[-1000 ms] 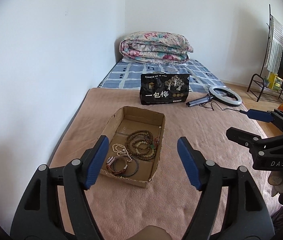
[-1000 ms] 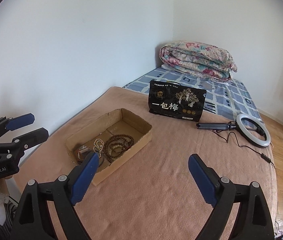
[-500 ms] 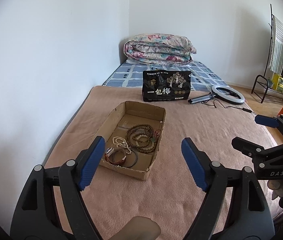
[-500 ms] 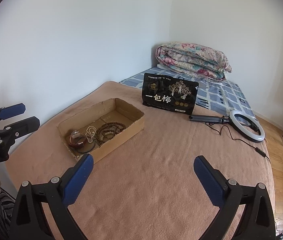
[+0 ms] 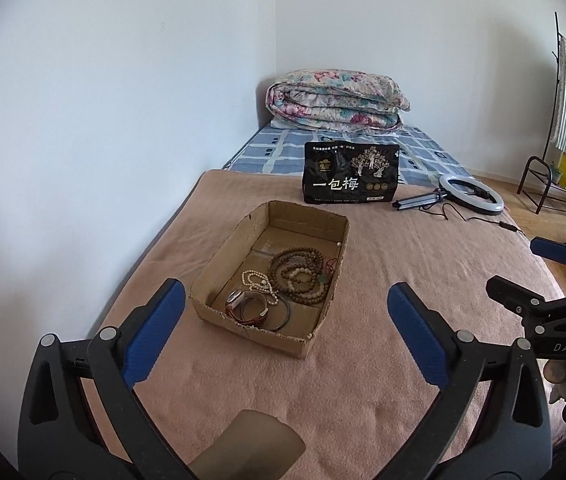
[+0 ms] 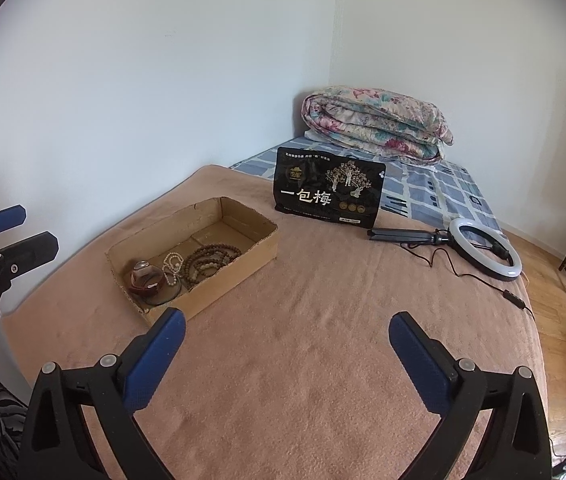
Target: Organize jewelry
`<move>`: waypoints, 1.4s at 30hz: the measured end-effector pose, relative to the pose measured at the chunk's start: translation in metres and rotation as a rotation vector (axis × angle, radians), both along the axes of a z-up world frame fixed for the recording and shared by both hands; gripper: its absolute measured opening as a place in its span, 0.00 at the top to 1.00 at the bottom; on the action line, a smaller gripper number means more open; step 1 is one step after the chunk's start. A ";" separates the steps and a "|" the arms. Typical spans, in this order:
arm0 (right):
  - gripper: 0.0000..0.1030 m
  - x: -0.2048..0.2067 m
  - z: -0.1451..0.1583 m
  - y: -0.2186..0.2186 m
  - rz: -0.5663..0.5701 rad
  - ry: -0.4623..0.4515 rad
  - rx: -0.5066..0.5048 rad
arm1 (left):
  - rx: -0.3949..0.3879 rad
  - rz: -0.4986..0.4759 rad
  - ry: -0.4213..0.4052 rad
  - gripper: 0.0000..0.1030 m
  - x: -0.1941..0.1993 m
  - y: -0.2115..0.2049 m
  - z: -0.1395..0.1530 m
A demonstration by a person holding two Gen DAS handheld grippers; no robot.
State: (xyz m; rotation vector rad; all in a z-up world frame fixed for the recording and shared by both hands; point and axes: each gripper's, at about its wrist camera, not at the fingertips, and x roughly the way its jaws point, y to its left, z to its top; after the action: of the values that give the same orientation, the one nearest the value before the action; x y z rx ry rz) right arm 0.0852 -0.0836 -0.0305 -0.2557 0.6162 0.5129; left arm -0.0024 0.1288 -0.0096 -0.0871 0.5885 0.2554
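Bed [image 5: 363, 360] under a tan blanket fills both views. Against a second ago, both cameras sit further back and a little higher: the box now shows smaller and further from the jaws in each view. I read that as both grippers pulling away from the box, not closing in on it. Nothing in the box has shifted over that time.

Box [image 5: 271, 276], open cardboard, lies on the blanket near the wall side, well short of the black bag [image 5: 350, 174] and the ring light [image 5: 471, 199].

All the jewelry I can see is inside the box: brown beads [image 5: 301, 276] coiled mid-box, pale beads [image 5: 257, 282] just beside them, a watch [image 5: 247, 306] and a thin dark bangle at the near end. No piece lies out on the blanket. This fits either jewelry already gathered or a box waiting to be sorted; I cannot tell which.

Left gripper [image 5: 286, 332]: held above the blanket, pointed at the box, jaws wide, nothing between them.

Right gripper [image 6: 287, 354]: off to the box's right, aimed across bare blanket, jaws wide, empty.
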 end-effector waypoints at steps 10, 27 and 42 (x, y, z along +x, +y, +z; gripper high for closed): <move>0.00 0.007 -0.004 -0.011 -0.040 0.014 -0.007 | 0.011 -0.003 0.008 0.00 0.002 -0.002 -0.003; 0.00 0.008 -0.006 -0.014 -0.048 0.024 -0.007 | 0.013 -0.010 0.017 0.00 0.007 -0.005 -0.008; 0.00 0.007 -0.008 -0.016 -0.048 0.033 -0.004 | 0.012 -0.011 0.019 0.00 0.006 -0.005 -0.008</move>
State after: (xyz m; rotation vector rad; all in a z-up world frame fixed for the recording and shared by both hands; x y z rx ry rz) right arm 0.0926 -0.0993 -0.0386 -0.2360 0.6538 0.4703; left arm 0.0039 0.1238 -0.0174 -0.0697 0.6057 0.2497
